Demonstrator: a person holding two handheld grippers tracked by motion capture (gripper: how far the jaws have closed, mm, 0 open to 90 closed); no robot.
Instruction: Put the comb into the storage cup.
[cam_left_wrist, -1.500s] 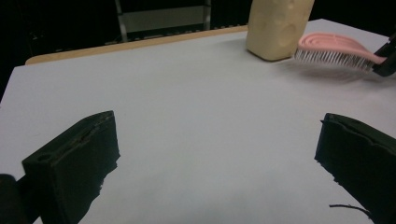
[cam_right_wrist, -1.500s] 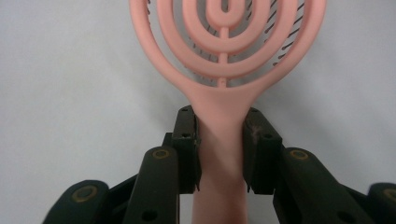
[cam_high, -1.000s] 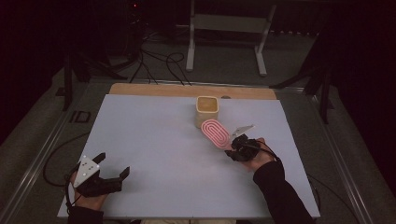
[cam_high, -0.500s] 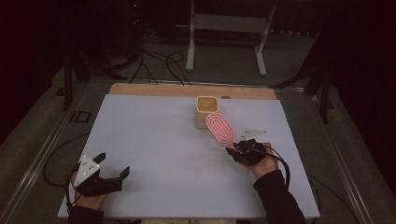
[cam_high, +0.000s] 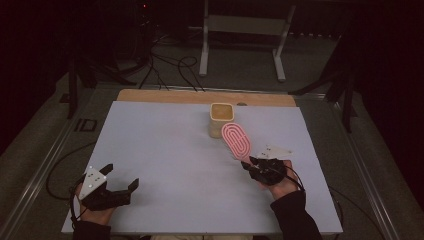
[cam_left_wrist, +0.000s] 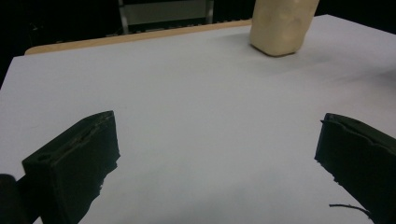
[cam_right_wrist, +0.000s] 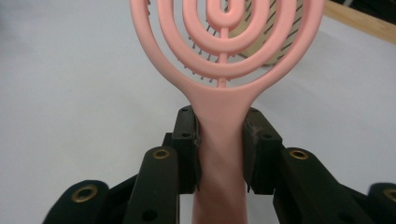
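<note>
A pink oval hairbrush (cam_high: 236, 140) with looped openwork ribs is held by its handle in my right gripper (cam_high: 254, 165), lifted above the white table right of centre. In the right gripper view the two black jaws press on both sides of the hairbrush (cam_right_wrist: 223, 51) handle, gripper (cam_right_wrist: 221, 128) shut on it. A cream square cup (cam_high: 221, 119) stands just behind the brush head, and appears in the left gripper view as the cup (cam_left_wrist: 280, 25) at top right. My left gripper (cam_high: 122, 176) rests near the front left edge, jaws wide apart; left gripper (cam_left_wrist: 217, 140) holds nothing.
The white board (cam_high: 165, 150) covers a wooden table whose bare strip (cam_high: 165, 96) shows at the back. A metal stand (cam_high: 240, 30) and cables lie on the dark floor beyond. Rails run along both table sides.
My right gripper has drawn back toward the front right with the hairbrush, so the brush head now sits a little nearer the front. The left gripper has stayed in place.
</note>
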